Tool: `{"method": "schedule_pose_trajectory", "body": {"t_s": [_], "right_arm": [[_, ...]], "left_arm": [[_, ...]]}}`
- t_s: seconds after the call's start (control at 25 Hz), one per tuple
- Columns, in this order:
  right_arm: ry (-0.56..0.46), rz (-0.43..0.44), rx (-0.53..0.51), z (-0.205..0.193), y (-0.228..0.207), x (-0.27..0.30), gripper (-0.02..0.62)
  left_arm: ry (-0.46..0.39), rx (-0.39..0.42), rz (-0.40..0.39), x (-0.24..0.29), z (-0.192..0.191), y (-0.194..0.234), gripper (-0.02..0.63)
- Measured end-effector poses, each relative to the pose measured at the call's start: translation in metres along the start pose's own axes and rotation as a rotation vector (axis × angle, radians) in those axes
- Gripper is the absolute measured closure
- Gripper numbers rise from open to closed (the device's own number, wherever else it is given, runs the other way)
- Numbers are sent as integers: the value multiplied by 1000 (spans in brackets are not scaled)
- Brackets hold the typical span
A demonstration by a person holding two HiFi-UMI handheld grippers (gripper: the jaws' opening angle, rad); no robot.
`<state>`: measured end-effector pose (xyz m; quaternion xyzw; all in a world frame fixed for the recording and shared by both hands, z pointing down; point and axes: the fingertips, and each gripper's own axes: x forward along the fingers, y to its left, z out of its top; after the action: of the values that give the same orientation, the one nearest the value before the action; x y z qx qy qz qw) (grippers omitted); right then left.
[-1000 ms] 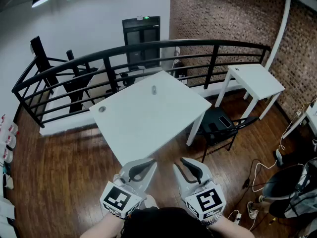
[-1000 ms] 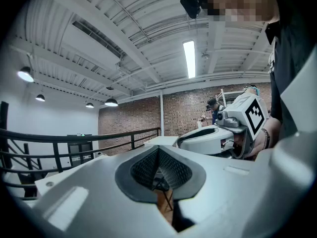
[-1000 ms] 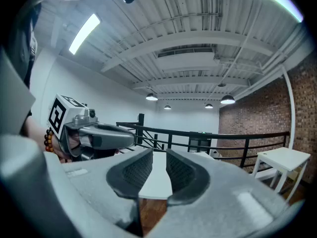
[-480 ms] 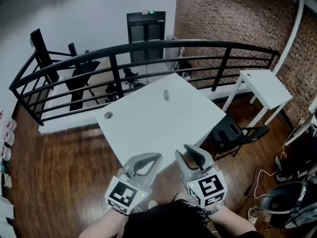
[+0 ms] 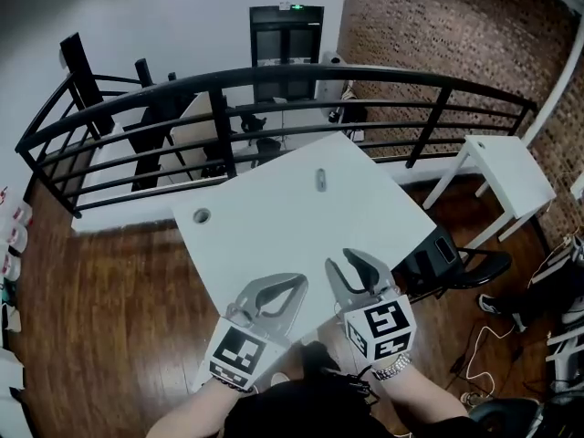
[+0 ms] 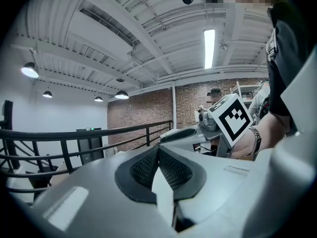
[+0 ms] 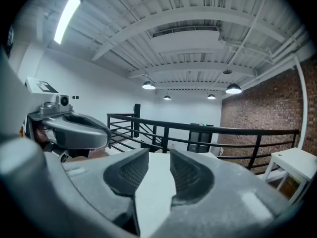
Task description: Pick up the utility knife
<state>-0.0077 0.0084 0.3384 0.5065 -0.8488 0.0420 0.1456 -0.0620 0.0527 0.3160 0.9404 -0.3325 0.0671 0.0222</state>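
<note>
while we're holding both grippers out low at the near corner of the white tabletop (image 5: 274, 235), the utility knife (image 5: 321, 180) is sitting way out toward the far side of it, lying flat and well apart from either gripper. the left gripper (image 5: 294, 286) is pointing out across the tabletop with its fingers (image 6: 141, 168) pressed together at the tips, and we're not seeing anything caught between them in the left gripper view. the right gripper (image 5: 347, 265) is sitting just beside it and its fingers (image 7: 124, 175) are opening right now. we're seeing a clear gap between them with only bare white tabletop showing through, so it's not carrying anything either.

each gripper is showing up in the other one's view. the right one, with its marker cube (image 6: 232, 119), is sitting off to the right in the left gripper view, and the left one is hanging at the left side of the right gripper view.

a small round grey spot (image 5: 201, 215) is sitting near the left edge of the tabletop, and we can't tell what it is. a black railing (image 5: 274, 82) is curving around behind the tabletop. a smaller white table (image 5: 511, 167) is standing off to the right by the brick wall (image 5: 438, 35), and a dark chair (image 5: 452, 261) is sitting by the tabletop's right corner on the wooden floor (image 5: 100, 308).
</note>
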Motion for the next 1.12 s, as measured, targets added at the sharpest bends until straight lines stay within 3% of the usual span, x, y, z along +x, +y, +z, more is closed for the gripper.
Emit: {"method": "schedule_pose_trajectory", "body": {"t_s": [0.24, 0.6, 1.12], "right_arm": [[86, 20, 60, 4, -55, 86, 467], [185, 5, 97, -75, -135, 204, 436], [377, -18, 170, -145, -194, 348, 407]], "left_arm": [[93, -65, 38, 73, -1, 72, 589], [193, -53, 123, 167, -70, 135, 589], [290, -86, 183, 250, -115, 218, 589]]}}
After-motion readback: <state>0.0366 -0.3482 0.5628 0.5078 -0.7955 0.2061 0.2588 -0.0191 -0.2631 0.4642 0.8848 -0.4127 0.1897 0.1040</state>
